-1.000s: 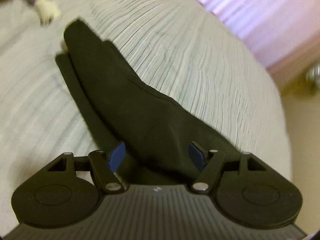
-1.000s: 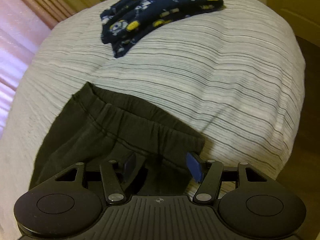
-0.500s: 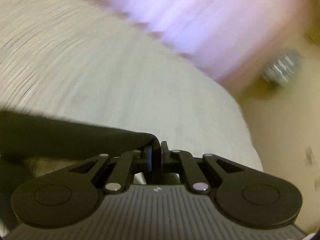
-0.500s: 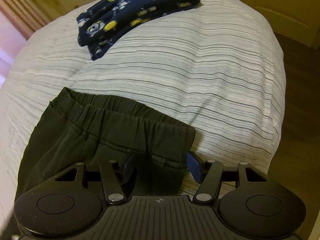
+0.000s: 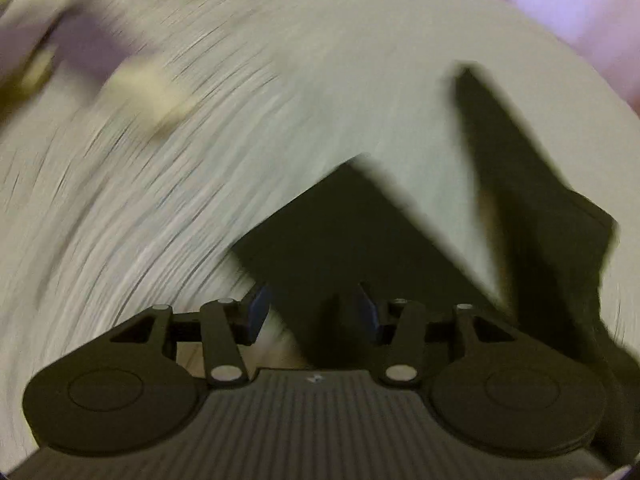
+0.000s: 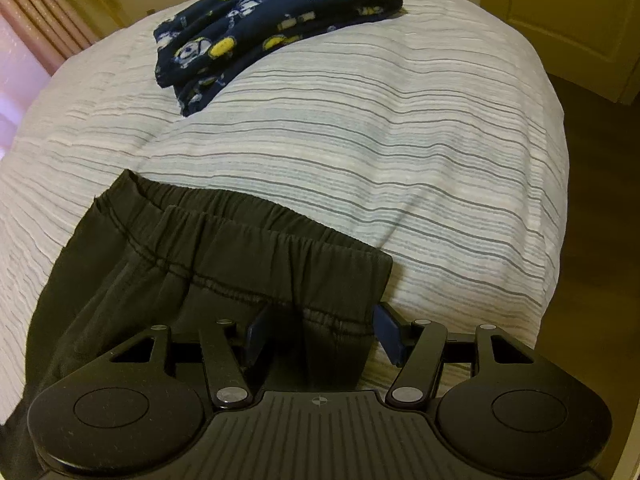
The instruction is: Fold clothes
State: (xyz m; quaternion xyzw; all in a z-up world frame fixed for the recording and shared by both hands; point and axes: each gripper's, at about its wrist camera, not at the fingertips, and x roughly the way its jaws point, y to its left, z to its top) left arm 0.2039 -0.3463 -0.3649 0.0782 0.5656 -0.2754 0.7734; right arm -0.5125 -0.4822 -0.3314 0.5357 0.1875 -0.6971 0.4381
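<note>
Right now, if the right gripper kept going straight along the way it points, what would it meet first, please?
Most likely the dark trousers: their elastic waistband end lies between the right gripper's open jaws, on the striped bedcover.

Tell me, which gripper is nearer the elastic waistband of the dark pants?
Right. The right gripper hangs open at the waistband. The left gripper, jaws opening, is over the pant leg, no waistband in its view.
</note>
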